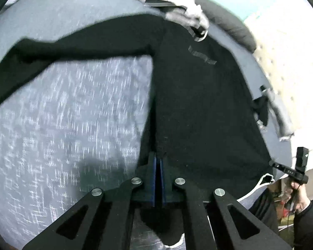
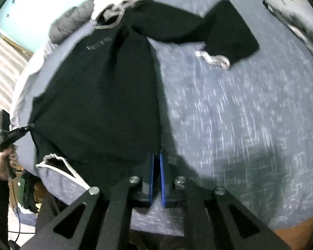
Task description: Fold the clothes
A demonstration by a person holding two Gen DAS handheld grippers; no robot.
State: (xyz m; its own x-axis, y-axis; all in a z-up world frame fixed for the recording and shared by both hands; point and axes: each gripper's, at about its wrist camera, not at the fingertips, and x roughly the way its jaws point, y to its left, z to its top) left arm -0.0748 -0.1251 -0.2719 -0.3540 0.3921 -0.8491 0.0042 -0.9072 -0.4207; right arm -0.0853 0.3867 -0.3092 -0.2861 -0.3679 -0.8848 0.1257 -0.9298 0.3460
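On the blue-grey bedspread (image 1: pixel 68 108) a black long-sleeved shirt (image 1: pixel 198 104) lies spread with its hem toward the cameras, one sleeve (image 2: pixel 229 31) stretched out to the side. At one hem corner the left gripper (image 1: pixel 159 160) is clenched on the cloth, its blue pads pressed together on the fabric, and the right gripper (image 2: pixel 155 158) is likewise clamped on the other hem corner. Beyond the collar sits a heap of white and grey clothes (image 1: pixel 177 2), with a dark grey pillow (image 1: pixel 229 23) beside it.
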